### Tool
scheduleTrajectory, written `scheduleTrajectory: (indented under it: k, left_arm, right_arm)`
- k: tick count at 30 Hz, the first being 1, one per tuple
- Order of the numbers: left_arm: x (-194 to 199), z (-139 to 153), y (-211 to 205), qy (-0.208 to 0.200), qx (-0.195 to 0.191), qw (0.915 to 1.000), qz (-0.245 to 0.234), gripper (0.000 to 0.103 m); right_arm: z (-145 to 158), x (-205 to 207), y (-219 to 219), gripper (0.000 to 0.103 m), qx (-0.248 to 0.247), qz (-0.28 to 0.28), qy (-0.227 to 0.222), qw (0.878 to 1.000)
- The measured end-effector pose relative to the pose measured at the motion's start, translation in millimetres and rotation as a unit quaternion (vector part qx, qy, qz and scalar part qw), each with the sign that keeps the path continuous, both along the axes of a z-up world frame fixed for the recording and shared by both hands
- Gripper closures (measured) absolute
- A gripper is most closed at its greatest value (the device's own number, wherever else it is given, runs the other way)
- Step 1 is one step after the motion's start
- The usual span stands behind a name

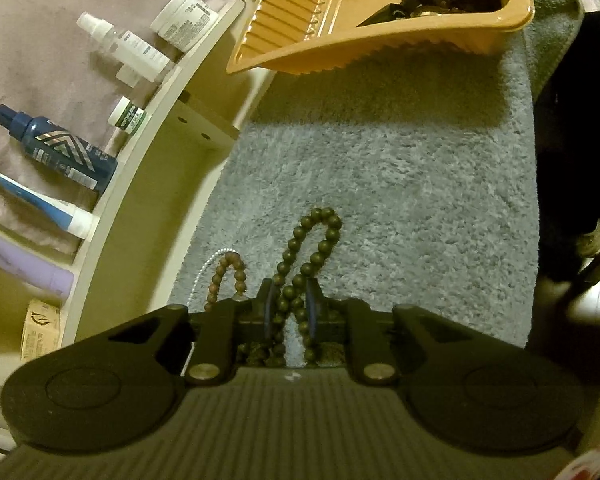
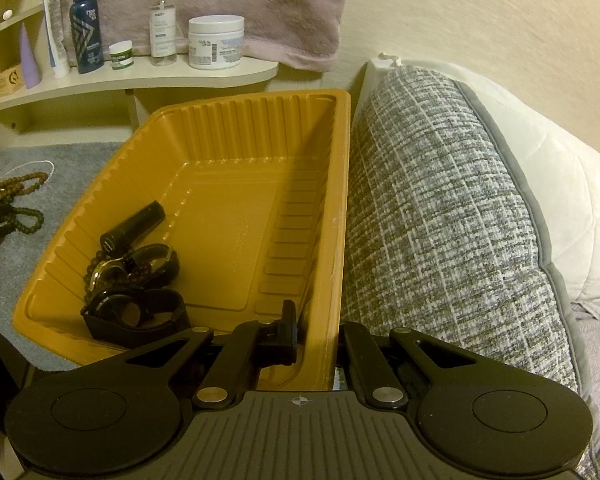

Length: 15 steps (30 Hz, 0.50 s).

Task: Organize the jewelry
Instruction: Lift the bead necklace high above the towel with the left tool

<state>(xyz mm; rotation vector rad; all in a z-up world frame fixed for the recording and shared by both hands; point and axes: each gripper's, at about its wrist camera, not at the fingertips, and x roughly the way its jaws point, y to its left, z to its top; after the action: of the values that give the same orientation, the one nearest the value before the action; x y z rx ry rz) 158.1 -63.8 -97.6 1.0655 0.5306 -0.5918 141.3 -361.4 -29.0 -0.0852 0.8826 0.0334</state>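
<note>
An orange-yellow ribbed tray [image 2: 236, 184] is seen ahead of the right gripper [image 2: 316, 320], whose fingers are black. Black watches [image 2: 136, 304] and a black tube [image 2: 134, 226] are shown inside it. To the right of that gripper, a cushion [image 2: 440, 220] is woven in a grey-and-white fleck with grey piping. A plain grey towel [image 1: 400, 184] is spread ahead of the left gripper [image 1: 291, 304], where blue pads [image 1: 310, 308] are visible on black fingers. Dark olive-brown beads [image 1: 320, 240] are matched by a lighter brown bead strand [image 1: 230, 272] and a white pearl strand [image 1: 208, 268]. A navy bottle [image 1: 60, 148] carries silver chevrons.
</note>
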Motion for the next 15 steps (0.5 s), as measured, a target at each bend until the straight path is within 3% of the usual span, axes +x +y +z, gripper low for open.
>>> scheduleTrajectory:
  k: [3, 4, 11, 15]
  left_arm:
    - [1.0, -0.6, -0.6, -0.003, 0.000, 1.0000, 0.001, 0.093]
    - [-0.7, -0.1, -0.1, -0.014, 0.000, 0.9999, 0.002, 0.103]
    - [-16.0, 27.0, 14.8, -0.063, -0.058, 0.9959, 0.029, 0.103]
    - [-22.2, 45.3, 25.6, -0.051, -0.085, 0.9942, 0.041, 0.103]
  right_arm:
    - [-0.4, -0.2, 0.1, 0.099, 0.000, -0.001, 0.000, 1.000]
    - [-0.8, -0.1, 0.1, 0.099, 0.001, -0.001, 0.000, 1.000]
    - [-1.3, -0.7, 0.1, 0.099, 0.001, -0.002, -0.001, 1.000]
    - [-1.0, -1.1, -0.4, 0.099, 0.002, -0.001, -0.002, 1.000]
